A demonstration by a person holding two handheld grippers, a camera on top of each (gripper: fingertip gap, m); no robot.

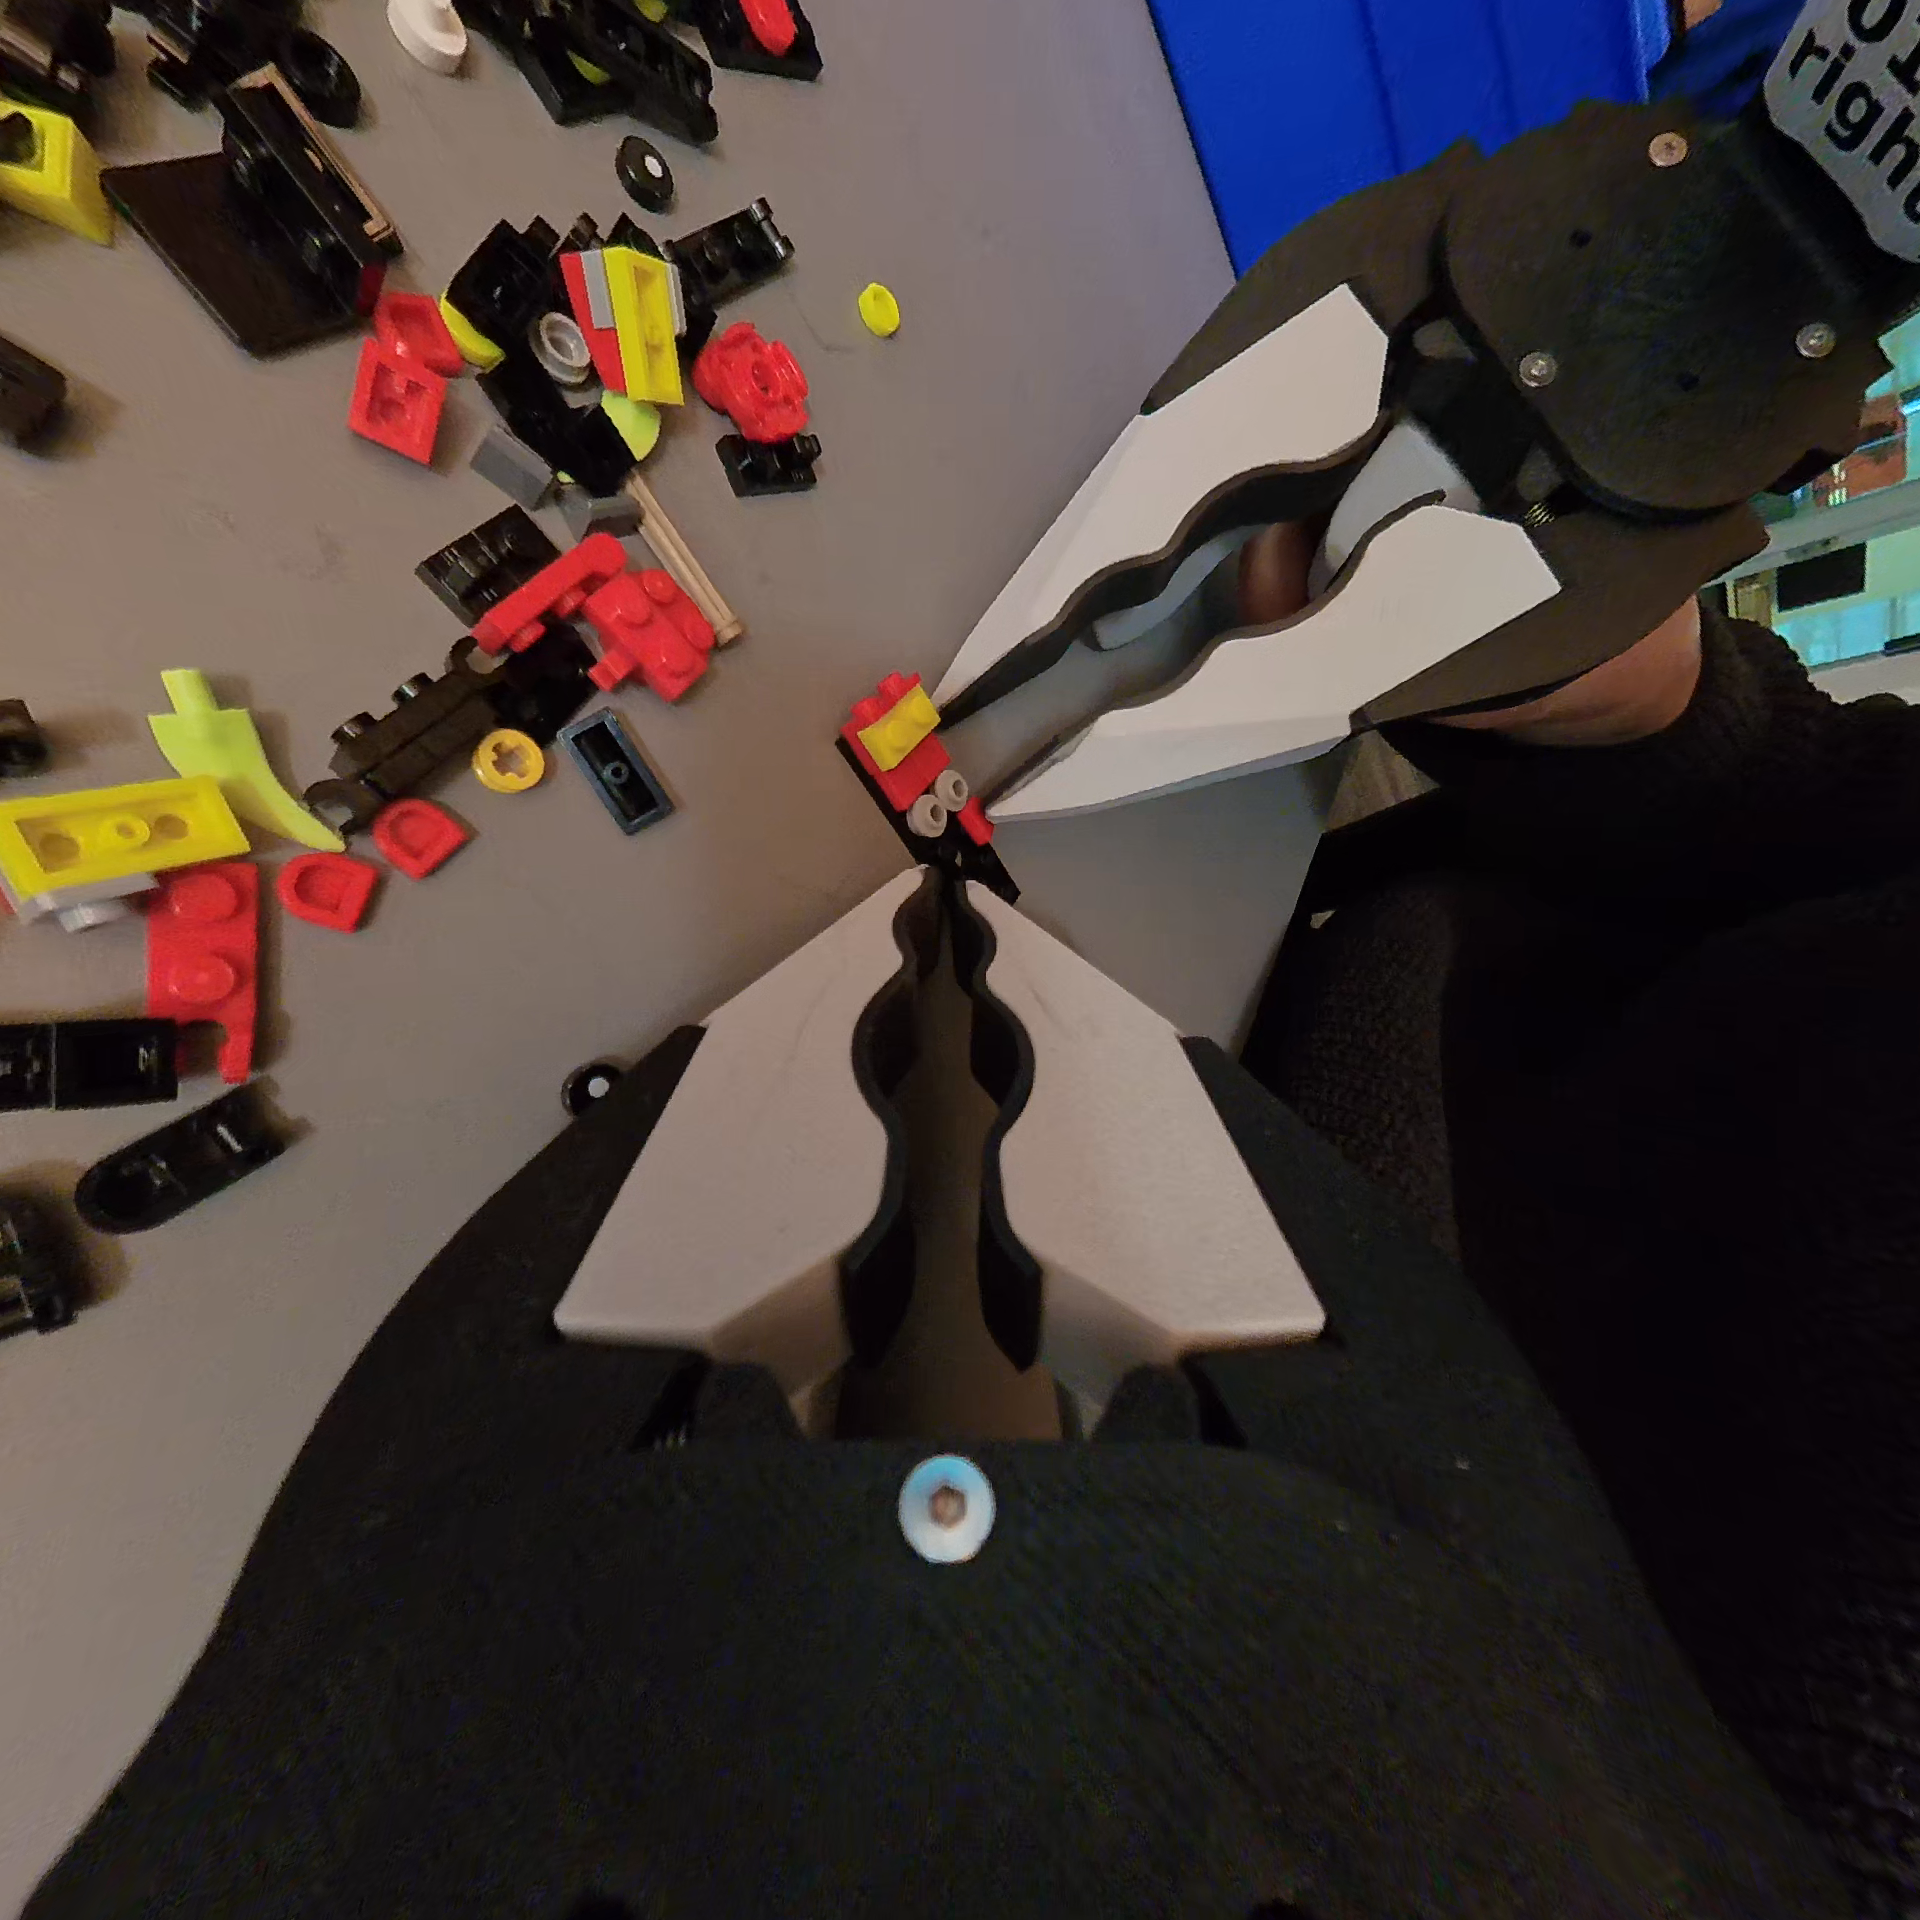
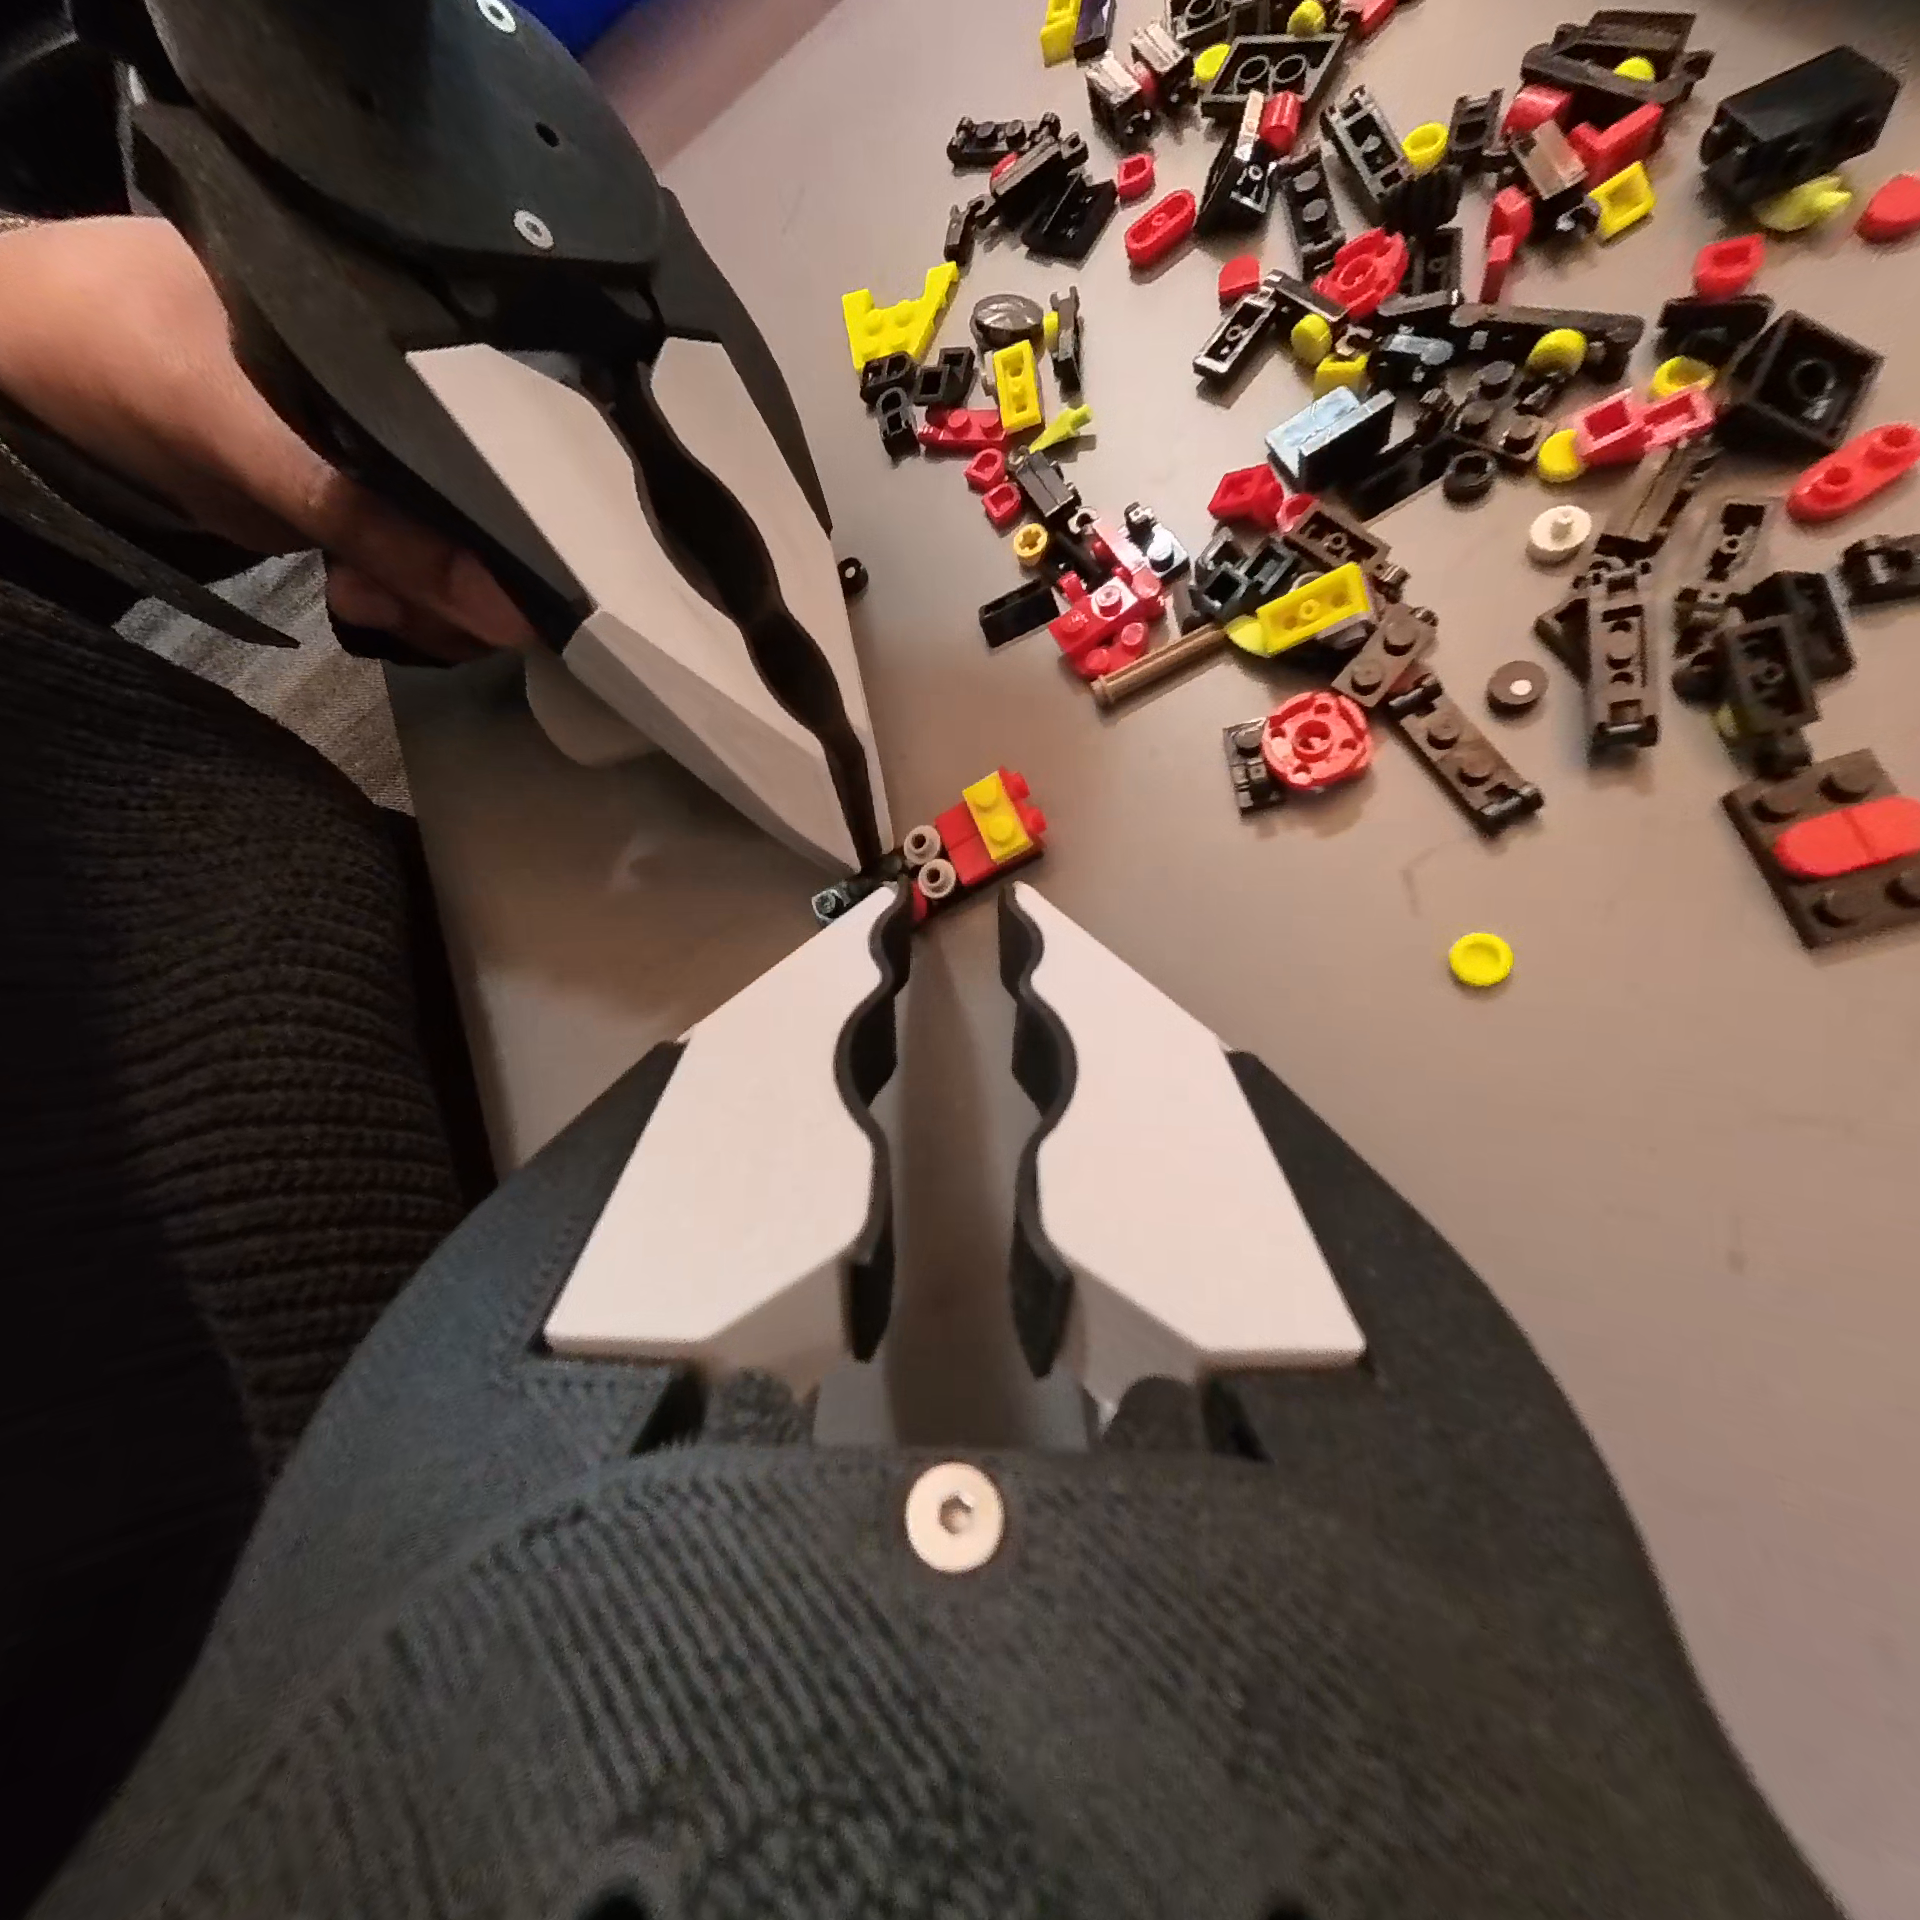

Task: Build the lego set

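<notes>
Grey table [image 2: 1351, 1143], small build [image 1: 914, 764] pinched by left tongs [image 1: 948, 883] (right tongs [image 1: 961, 753] beside)

Grey surface [image 2: 1195, 1039], matte. Loose lego pieces [image 2: 1455, 416] in black, red and yellow lie scattered across its far right. A lone yellow round piece [image 2: 1480, 957] lies apart, nearer. A red round plate [image 2: 1311, 740] rests at the pile's near fringe, beside a black plate with red tiles [image 2: 1839, 842].

Glossy plastic bricks [image 2: 1311, 611], matt table [image 2: 1351, 1195]
</notes>
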